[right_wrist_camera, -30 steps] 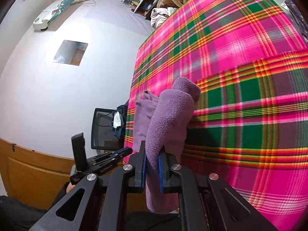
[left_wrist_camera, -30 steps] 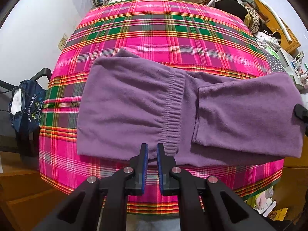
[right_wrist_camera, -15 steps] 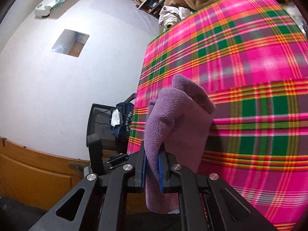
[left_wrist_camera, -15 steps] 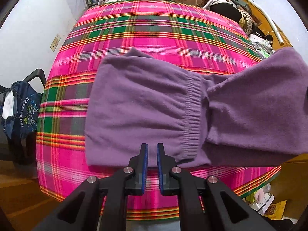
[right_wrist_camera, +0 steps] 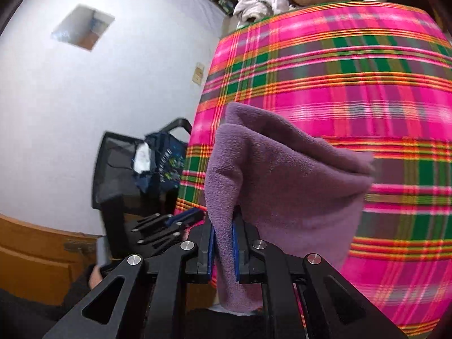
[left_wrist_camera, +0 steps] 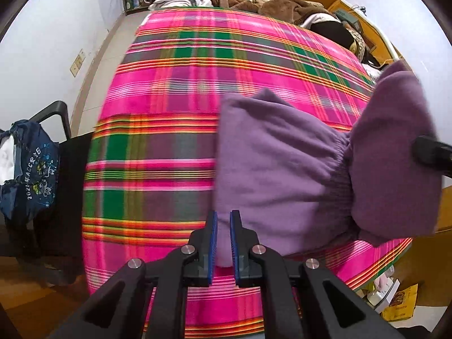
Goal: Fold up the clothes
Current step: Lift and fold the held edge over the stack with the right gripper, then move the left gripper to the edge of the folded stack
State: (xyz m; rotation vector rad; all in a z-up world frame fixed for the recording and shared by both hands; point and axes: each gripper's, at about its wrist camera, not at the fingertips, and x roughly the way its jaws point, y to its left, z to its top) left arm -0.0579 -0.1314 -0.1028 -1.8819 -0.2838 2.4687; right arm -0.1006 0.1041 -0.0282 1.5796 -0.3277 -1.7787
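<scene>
A purple fleece garment [left_wrist_camera: 276, 169] lies on the pink plaid bedspread [left_wrist_camera: 169, 113] near its front edge. My left gripper [left_wrist_camera: 223, 240] points down at the garment's near left corner, which fills the narrow gap between the blue pads. Whether the pads press on it does not show. My right gripper [right_wrist_camera: 223, 243] is shut on a thick fold of the same garment [right_wrist_camera: 282, 175] and holds it up above the bed. In the left wrist view that raised fold [left_wrist_camera: 395, 155] stands at the right, beside the elastic band [left_wrist_camera: 343, 169]. The left gripper [right_wrist_camera: 192, 216] shows side-on in the right wrist view.
A black chair [left_wrist_camera: 53, 110] with a dark blue bag [left_wrist_camera: 28, 169] stands by the bed's left side, close to a white wall [right_wrist_camera: 99, 99]. Piled clothes and a brown blanket [left_wrist_camera: 254, 0] lie at the far end. Wooden furniture [left_wrist_camera: 367, 28] and packets on the floor [left_wrist_camera: 398, 302] are at the right.
My right gripper has carried the raised fold leftward over the garment. My left gripper has moved left along the near edge, from beside the elastic band to the left corner.
</scene>
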